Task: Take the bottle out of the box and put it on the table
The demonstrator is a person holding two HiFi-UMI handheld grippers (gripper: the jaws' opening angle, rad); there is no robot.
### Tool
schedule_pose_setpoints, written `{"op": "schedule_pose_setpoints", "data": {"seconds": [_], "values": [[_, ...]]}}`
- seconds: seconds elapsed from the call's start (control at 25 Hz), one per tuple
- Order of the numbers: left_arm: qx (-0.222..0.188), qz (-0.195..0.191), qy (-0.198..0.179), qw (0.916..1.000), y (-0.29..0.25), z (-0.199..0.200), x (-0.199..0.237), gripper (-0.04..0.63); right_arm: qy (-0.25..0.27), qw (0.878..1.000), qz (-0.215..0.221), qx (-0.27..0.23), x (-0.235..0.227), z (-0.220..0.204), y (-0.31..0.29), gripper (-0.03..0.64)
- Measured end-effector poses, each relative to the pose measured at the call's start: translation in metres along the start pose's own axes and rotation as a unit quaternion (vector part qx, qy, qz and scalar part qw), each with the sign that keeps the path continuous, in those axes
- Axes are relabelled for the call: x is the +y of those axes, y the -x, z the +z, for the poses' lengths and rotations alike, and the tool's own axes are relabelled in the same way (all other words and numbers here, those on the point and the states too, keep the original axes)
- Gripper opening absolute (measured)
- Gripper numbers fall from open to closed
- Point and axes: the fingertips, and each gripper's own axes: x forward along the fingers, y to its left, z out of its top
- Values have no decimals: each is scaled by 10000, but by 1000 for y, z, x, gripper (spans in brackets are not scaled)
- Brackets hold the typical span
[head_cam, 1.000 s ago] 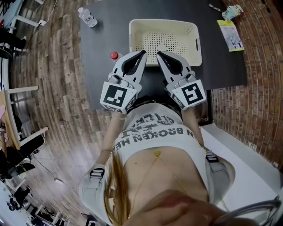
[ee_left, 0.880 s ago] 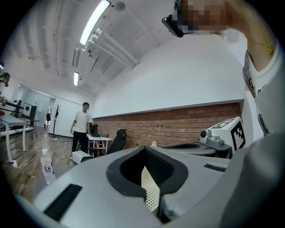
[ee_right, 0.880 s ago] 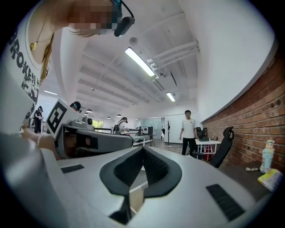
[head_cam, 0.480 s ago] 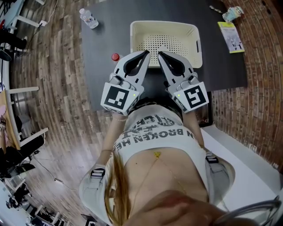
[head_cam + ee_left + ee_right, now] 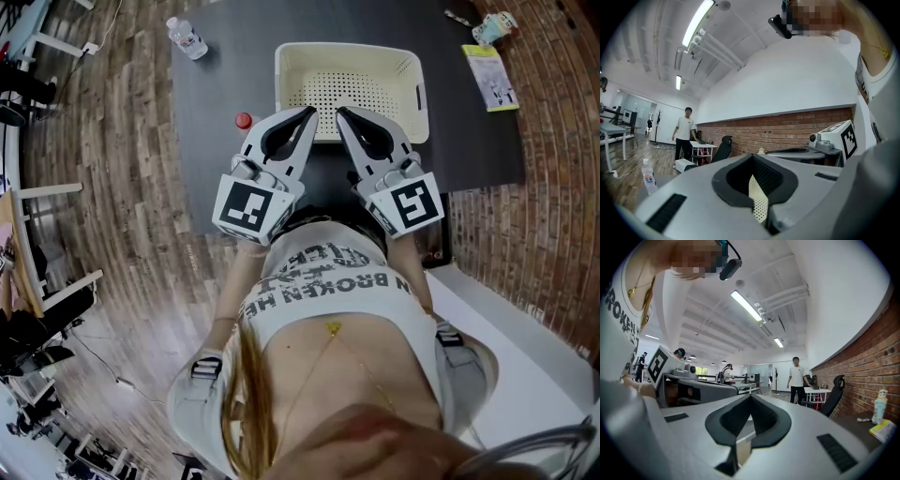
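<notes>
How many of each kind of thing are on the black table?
Cream perforated plastic basket: 1
Clear plastic water bottle: 1
Red-capped thing, mostly hidden behind a gripper: 1
Yellow-green leaflet: 1
Small pale bottle-like thing: 1
Thin pen-like thing: 1
Total: 6

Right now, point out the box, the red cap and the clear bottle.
box (image 5: 347,48): head view, far rim.
red cap (image 5: 244,121): head view, top of the cap.
clear bottle (image 5: 187,37): head view, labelled middle.
</notes>
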Motion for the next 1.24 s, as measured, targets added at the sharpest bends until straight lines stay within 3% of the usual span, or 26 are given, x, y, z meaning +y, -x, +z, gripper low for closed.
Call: {"op": "schedule_pose_setpoints", "data": {"seconds": [1.24], "values": [[118, 35, 32, 9999, -5, -8, -1, 6, -63, 9998, 16, 194, -6, -9, 1, 8]]}}
